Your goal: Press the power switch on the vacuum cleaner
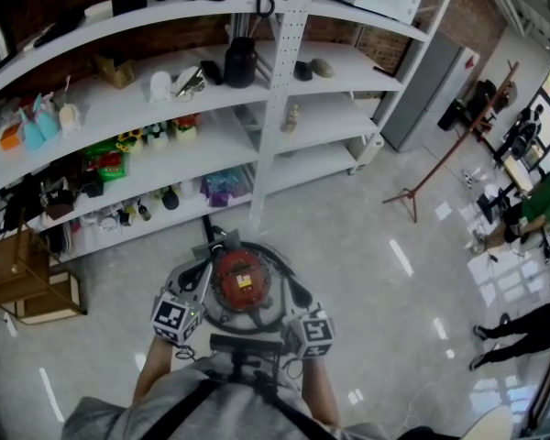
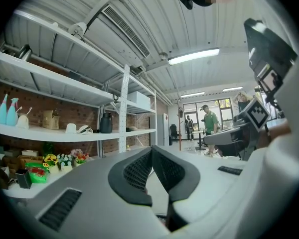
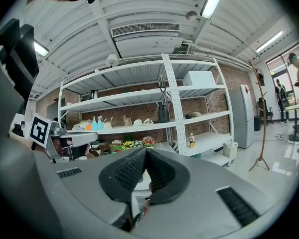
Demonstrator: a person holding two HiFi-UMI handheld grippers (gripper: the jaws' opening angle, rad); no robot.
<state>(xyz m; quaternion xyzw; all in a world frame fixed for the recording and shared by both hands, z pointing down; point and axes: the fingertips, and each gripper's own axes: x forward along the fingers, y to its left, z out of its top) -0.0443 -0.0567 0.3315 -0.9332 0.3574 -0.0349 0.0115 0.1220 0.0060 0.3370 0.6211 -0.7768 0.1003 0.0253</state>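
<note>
The vacuum cleaner (image 1: pixel 239 278) is a round red canister with a yellow label and a dark hose looped round it. It stands on the glossy floor just in front of the person, and only the head view shows it. I cannot make out its power switch. My left gripper (image 1: pixel 202 273) is at its left edge and my right gripper (image 1: pixel 300 293) at its right edge, both above it. In the left gripper view the jaws (image 2: pixel 151 151) are shut with their tips touching and nothing between them. The right gripper's jaws (image 3: pixel 145 151) are the same.
A long white shelving unit (image 1: pixel 284 71) with flowers, bottles and a dark jug runs across the back. A wooden crate (image 1: pixel 27 287) sits at the left. A coat stand (image 1: pixel 445 159) and people at desks (image 1: pixel 536 204) are at the right.
</note>
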